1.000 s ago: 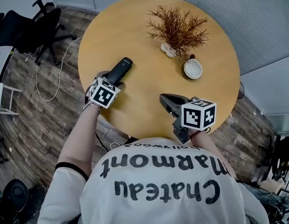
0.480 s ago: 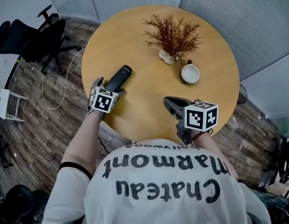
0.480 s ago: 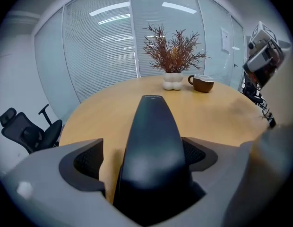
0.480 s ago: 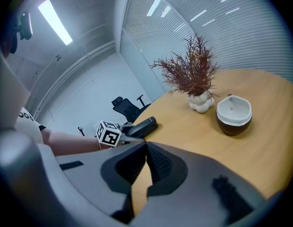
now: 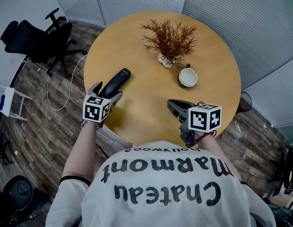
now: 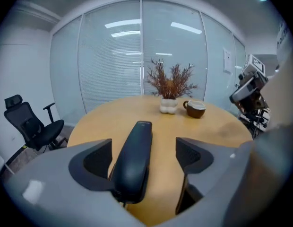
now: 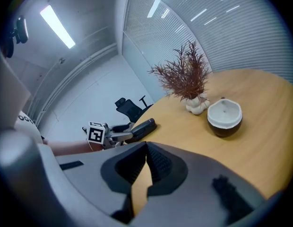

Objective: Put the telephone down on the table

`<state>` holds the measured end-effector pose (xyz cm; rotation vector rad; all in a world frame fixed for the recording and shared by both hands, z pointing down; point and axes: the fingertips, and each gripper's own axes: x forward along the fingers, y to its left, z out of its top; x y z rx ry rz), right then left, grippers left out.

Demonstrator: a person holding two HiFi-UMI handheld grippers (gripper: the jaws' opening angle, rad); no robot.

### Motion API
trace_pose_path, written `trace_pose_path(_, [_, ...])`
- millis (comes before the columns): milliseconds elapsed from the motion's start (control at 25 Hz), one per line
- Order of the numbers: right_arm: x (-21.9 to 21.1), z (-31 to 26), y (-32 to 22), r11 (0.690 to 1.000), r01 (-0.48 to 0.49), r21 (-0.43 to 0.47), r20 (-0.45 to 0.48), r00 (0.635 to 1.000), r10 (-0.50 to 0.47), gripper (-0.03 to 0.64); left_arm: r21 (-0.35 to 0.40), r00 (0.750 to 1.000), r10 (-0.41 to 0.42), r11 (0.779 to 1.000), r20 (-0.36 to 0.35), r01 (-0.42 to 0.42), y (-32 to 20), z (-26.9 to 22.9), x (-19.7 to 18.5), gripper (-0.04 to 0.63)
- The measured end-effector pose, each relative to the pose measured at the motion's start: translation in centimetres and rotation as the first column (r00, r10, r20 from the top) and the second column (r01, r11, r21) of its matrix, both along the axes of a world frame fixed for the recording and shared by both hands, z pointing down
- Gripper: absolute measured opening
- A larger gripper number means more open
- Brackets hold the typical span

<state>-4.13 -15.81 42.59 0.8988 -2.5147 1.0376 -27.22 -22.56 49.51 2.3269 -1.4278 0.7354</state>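
The black telephone handset lies flat on the round wooden table, near its left edge. My left gripper stands open around the handset's near end. In the left gripper view the handset rests between the spread pads, closer to the left one, and neither pad presses on it. My right gripper hovers over the table's near edge, shut, with nothing between its fingertips. From the right gripper view I see the handset and the left gripper off to the left.
A dried plant in a small white vase and a white-lined brown cup stand past the table's middle. A black office chair and a white cable are on the wooden floor at the left. Glass walls curve behind the table.
My left gripper has spread its jaws off the handset and drawn back a little toward the table's edge. The handset stays lying on the table. The right gripper has barely moved.
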Motion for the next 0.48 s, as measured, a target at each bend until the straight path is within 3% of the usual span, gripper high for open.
trace_pose_path(200, [1.5, -1.1, 0.0, 0.998, 0.060, 0.007, 0.004, 0.998, -0.060, 0.015, 0.157, 0.995, -0.019, 0.987, -0.097, 0.034, 2.5, -6.7, 4.2, 0.200])
trace_pose_path(320, [2.5, -2.9, -0.5, 0.997, 0.060, 0.041, 0.058, 0.996, -0.062, 0.015, 0.230, 0.989, -0.038, 0.971, -0.140, 0.070, 4.7, -10.4, 6.9, 0.101])
trace_pose_path(400, [3.1, -4.5, -0.8, 0.996, 0.051, 0.067, 0.117, 0.991, -0.059, 0.015, 0.241, 0.981, -0.082, 0.963, -0.175, 0.123, 6.4, -12.3, 8.1, 0.013])
trace_pose_path(480, [3.7, -6.0, -0.7, 0.994, 0.045, 0.100, 0.159, 0.985, -0.061, 0.015, 0.202, 0.971, -0.132, 0.964, -0.197, 0.172, 8.3, -13.3, 9.1, 0.009])
